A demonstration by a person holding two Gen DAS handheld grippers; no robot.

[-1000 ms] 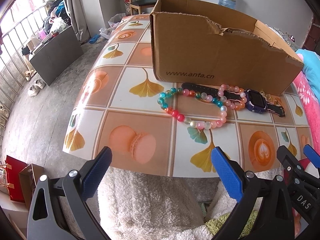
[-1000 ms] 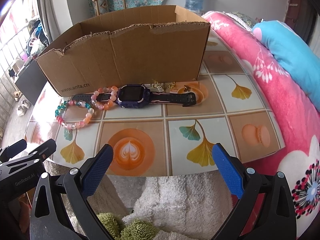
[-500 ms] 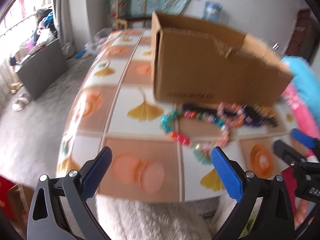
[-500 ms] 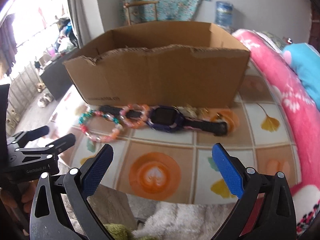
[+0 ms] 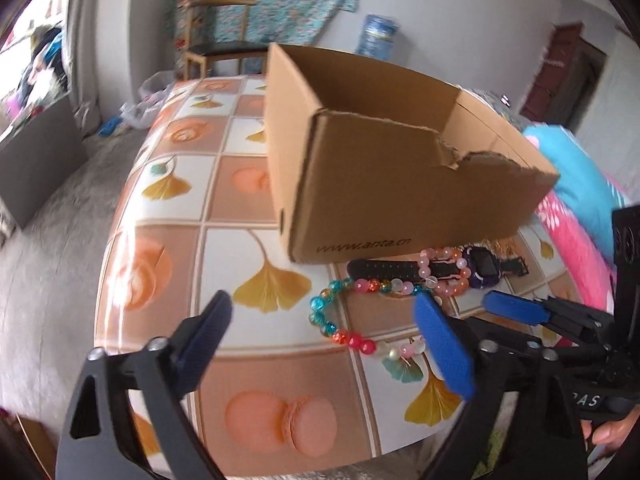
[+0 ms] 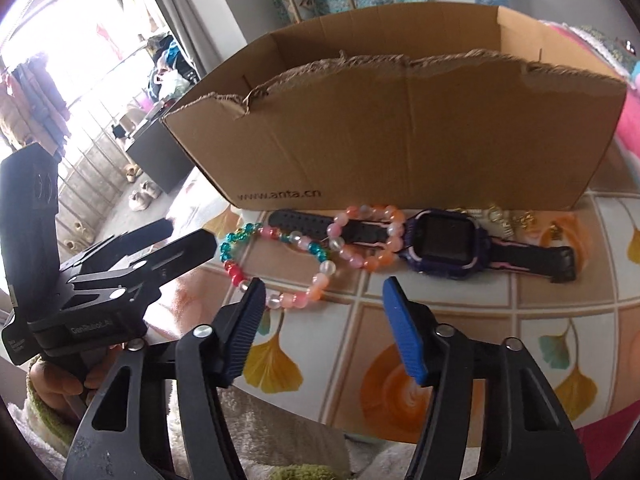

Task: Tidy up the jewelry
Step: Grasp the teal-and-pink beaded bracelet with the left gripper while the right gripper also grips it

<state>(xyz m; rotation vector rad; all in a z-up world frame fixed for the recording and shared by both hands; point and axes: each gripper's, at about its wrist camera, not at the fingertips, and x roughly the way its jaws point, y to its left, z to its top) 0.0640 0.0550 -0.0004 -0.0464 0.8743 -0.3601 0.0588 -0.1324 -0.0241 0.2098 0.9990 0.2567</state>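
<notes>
Jewelry lies in a row on the tiled-pattern bench (image 5: 168,264), close against the front wall of an open cardboard box (image 6: 400,128) printed with a web address. A large bracelet (image 6: 276,268) of teal, red, pink and clear beads rests nearest the bench's front edge, looping toward a smaller bracelet (image 6: 364,236) of pink and orange beads that is draped over the black strap of a purple-cased smartwatch (image 6: 444,244). Small gold-coloured pieces (image 6: 516,218) sit right at the foot of the box, behind the watch; their form is too small to make out. The left gripper (image 5: 320,336), jaws spread wide and just now closing slightly, hangs over the bench's front edge with nothing between its blue pads. The right gripper (image 6: 324,312), jaws narrowing to a middling gap, holds nothing, its tips just short of the large bracelet.
</notes>
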